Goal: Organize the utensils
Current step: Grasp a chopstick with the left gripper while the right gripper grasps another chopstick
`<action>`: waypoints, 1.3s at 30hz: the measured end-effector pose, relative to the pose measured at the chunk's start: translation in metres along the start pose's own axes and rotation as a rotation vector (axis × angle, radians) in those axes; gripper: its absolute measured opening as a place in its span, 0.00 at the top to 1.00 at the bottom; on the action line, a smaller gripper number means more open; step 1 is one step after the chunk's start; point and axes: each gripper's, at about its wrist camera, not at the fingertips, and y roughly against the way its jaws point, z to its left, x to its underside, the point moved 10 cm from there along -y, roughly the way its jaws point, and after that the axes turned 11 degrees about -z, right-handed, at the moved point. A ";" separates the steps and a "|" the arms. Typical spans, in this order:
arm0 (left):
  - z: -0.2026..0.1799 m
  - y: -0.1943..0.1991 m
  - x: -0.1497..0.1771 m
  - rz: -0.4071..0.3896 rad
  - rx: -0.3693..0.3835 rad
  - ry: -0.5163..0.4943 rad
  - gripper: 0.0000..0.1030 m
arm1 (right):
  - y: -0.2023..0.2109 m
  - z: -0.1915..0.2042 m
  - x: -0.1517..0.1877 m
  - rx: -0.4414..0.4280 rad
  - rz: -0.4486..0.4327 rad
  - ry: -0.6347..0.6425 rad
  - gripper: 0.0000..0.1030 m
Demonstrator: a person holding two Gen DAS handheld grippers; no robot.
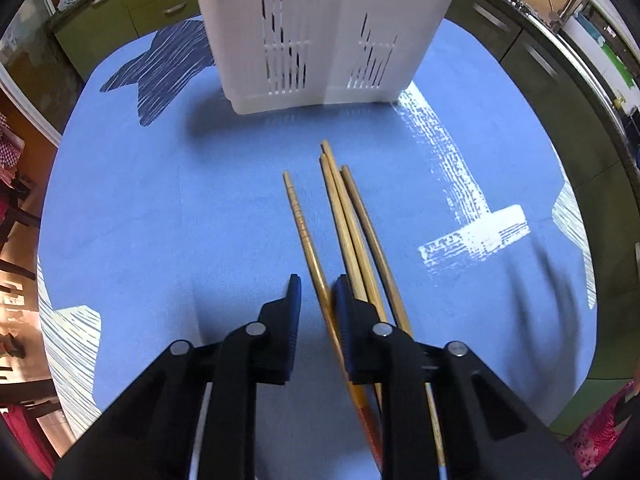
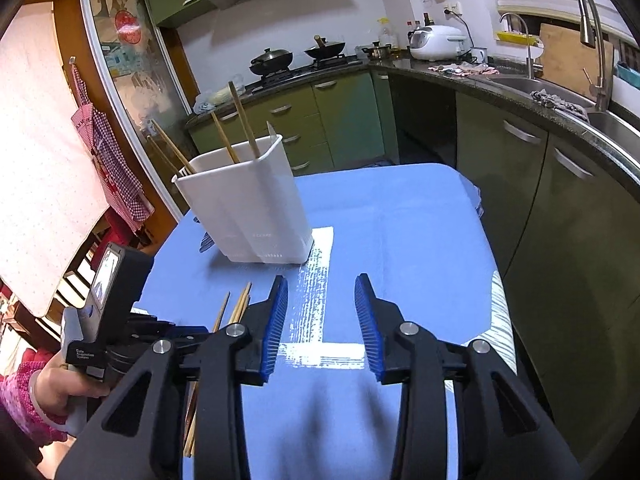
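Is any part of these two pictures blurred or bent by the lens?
Left wrist view: the dark streak at the right edge is motion-smeared; the wooden chopsticks and white slotted plastic holder are sharp. Right wrist view: sharp overall; the fisheye curves the dark kitchen counter edge and green cabinets.

Four wooden chopsticks (image 1: 340, 216) lie nearly parallel on the blue cloth, near a white slotted holder (image 1: 320, 36) standing upright with several chopsticks inside
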 end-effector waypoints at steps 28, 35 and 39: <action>0.031 0.105 -0.010 -0.267 0.065 0.020 0.94 | -0.120 0.101 0.111 -0.086 0.396 0.223 0.77; 0.033 0.109 -0.007 -0.275 0.089 0.025 0.94 | -0.130 0.105 0.121 -0.039 0.428 0.288 0.86; 0.033 0.108 -0.006 -0.276 0.099 0.026 0.94 | -0.132 0.106 0.122 -0.030 0.438 0.299 0.86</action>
